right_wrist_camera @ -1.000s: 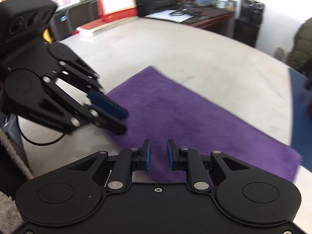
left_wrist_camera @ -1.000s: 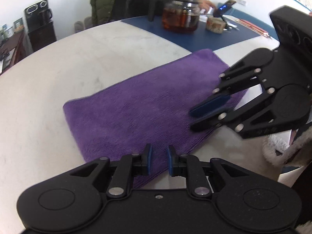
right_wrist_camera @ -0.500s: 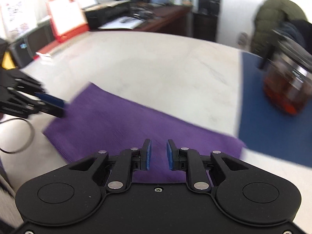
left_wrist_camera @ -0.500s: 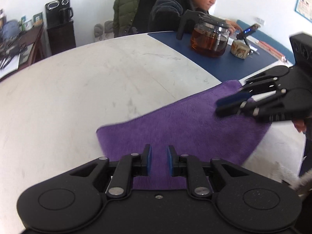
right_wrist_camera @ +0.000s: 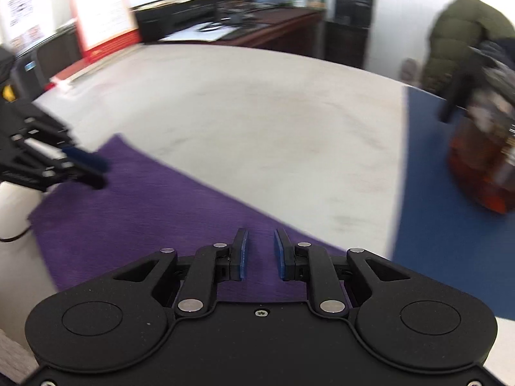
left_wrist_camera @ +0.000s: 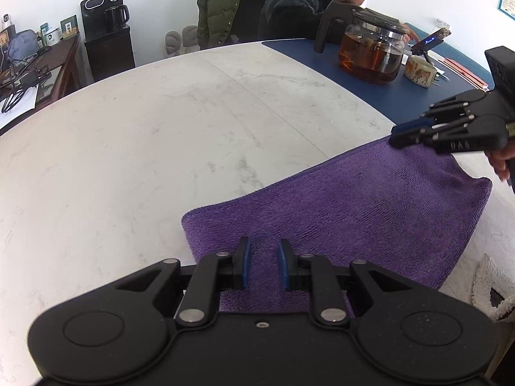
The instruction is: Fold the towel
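A purple towel (left_wrist_camera: pixel 370 206) lies flat and folded into a long band on the white table (left_wrist_camera: pixel 161 128). My left gripper (left_wrist_camera: pixel 263 241) hovers over the towel's left end, its blue pads a narrow gap apart with nothing between them. My right gripper (right_wrist_camera: pixel 259 231) hangs over the opposite end of the towel (right_wrist_camera: pixel 145 199), with an equally narrow, empty gap. Each view shows the other gripper: the right gripper (left_wrist_camera: pixel 397 135) sits at the towel's far right corner, the left gripper (right_wrist_camera: pixel 96 170) above its left end. The right wrist view is blurred.
A blue mat (left_wrist_camera: pixel 370 93) at the table's far right carries a glass teapot (left_wrist_camera: pixel 370 54) of tea, a small round container (left_wrist_camera: pixel 420 72) and a phone on a stand (left_wrist_camera: pixel 431 40). A person (left_wrist_camera: pixel 305 3) sits behind it. A red-and-white calendar (right_wrist_camera: pixel 103 13) stands far left.
The two grippers have drawn apart along the towel, the left toward its left end and the right toward its right end. Both pairs of jaws kept the same narrow gap.
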`<state>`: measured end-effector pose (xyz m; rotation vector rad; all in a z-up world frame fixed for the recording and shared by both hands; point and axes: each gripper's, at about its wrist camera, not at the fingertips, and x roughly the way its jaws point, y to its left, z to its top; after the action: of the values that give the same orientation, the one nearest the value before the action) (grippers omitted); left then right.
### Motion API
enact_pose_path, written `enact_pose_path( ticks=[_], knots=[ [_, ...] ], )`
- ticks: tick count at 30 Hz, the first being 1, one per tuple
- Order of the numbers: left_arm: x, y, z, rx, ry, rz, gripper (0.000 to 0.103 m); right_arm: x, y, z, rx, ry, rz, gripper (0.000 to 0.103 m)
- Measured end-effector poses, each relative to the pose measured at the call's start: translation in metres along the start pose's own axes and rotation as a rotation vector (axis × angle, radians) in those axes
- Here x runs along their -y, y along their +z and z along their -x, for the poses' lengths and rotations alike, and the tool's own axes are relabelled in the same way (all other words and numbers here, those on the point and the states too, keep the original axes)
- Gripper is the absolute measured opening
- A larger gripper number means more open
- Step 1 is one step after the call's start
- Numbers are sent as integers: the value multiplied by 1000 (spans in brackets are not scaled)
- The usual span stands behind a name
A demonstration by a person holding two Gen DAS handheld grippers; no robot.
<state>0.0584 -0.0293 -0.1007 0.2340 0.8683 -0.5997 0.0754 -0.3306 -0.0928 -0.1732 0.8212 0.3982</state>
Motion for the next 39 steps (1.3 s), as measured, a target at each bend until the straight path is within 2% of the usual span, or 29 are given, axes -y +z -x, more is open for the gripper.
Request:
enact_pose_path(
  ticks=[2,6,11,15,18,22,23,25,27,30,33,35,37,39],
  knots=[
    [2,2,-1,-8,5,-6,18,13,0,-3,-8,-52,-37,16],
    [6,14,9,-1,32,-25,17,11,2,3,13,-49,-38,16],
    [14,22,-1,9,-2,-37,17,-38,4,13,41,110,27,16],
    [11,15,-14,-8,20,-32,19,-54,-6,6,8,136,29,16],
    [-2,12,-10,-2,34,11,19,-27,-17,11,-4,74,-44,16],
    [-6,10,-5,-1,52,16,19,16,-30,22,-4,-43,-141,16],
    [-5,10,-3,-4,64,12,19,26,-32,25,0,-65,-175,13],
    [-3,9,1,-10,87,4,18,30,-32,29,1,-112,-184,14],
    [3,9,11,6,78,-1,18,31,-31,36,6,-167,-186,14],
    [21,8,22,31,35,-47,18,17,-29,51,55,-120,-170,15],
    [40,2,31,43,-15,-103,18,-19,-31,54,54,-14,-86,15],
    [59,-9,31,24,-70,-164,18,-43,-34,54,48,59,-28,15],
    [69,-19,28,1,-78,-203,19,-65,-39,54,32,113,27,15],
    [66,-32,29,-6,-74,-177,19,-84,-48,54,4,144,79,15]
  ],
)
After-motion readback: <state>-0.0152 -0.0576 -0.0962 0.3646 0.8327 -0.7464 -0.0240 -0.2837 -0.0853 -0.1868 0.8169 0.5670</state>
